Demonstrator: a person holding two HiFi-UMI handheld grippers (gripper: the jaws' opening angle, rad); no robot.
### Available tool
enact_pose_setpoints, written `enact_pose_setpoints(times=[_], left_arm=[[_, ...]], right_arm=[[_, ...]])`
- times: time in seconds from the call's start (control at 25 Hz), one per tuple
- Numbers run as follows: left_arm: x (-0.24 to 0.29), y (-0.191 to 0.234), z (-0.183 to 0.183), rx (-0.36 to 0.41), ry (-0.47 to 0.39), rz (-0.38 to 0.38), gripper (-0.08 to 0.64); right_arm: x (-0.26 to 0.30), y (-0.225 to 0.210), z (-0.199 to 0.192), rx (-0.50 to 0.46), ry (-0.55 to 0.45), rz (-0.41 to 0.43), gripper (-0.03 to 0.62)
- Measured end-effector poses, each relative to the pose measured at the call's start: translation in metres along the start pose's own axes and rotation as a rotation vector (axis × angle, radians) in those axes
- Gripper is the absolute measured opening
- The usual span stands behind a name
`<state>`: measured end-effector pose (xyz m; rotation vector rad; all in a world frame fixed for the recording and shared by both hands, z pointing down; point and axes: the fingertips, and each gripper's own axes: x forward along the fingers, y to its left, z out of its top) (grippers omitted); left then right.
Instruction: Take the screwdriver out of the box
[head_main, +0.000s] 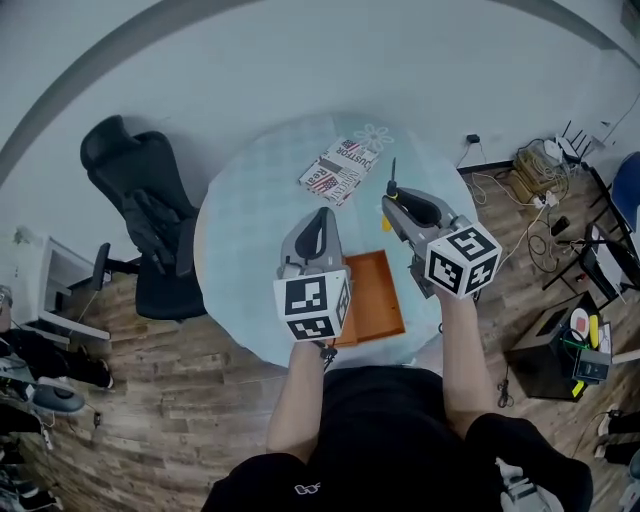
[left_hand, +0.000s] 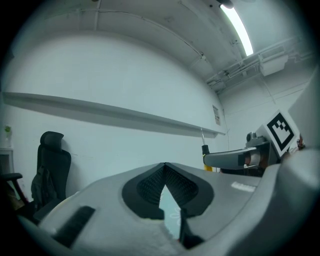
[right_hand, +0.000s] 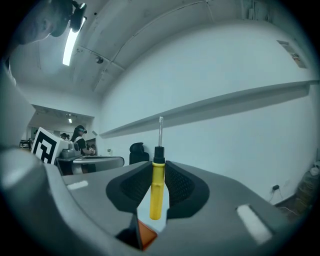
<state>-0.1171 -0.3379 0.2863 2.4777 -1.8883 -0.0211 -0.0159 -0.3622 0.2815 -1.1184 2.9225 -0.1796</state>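
My right gripper (head_main: 393, 198) is shut on a screwdriver (right_hand: 157, 185) with a yellow handle and a black collar. It holds the tool upright by the handle, and the thin metal shaft (head_main: 393, 170) sticks out past the jaw tips. The gripper hangs level, well above the open orange box (head_main: 377, 300) on the round table (head_main: 240, 230). The box interior that shows holds nothing. My left gripper (head_main: 322, 214) hovers beside it on the left, jaw tips together with nothing between them (left_hand: 165, 166). The left gripper view catches the right gripper (left_hand: 227, 159) and the screwdriver tip (left_hand: 202, 136).
A patterned flat box (head_main: 341, 169) lies at the table's far side. A black office chair (head_main: 145, 205) stands left of the table. Cables, a power strip (head_main: 540, 195) and a black case (head_main: 550, 350) clutter the wooden floor to the right. A white wall runs behind the table.
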Motion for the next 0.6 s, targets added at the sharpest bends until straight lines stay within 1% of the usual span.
enact_pose_setpoints(times=[0.28, 0.6], left_arm=[[-0.001, -0.006, -0.004, -0.006, -0.008, -0.011, 0.002], [-0.010, -0.009, 0.003, 0.023, -0.011, 0.014, 0.002]], right_arm=[[0.001, 0.010, -0.003, 0.001, -0.032, 0.077, 0.091], [-0.003, 0.014, 0.001, 0.012, -0.050, 0.107, 0.091]])
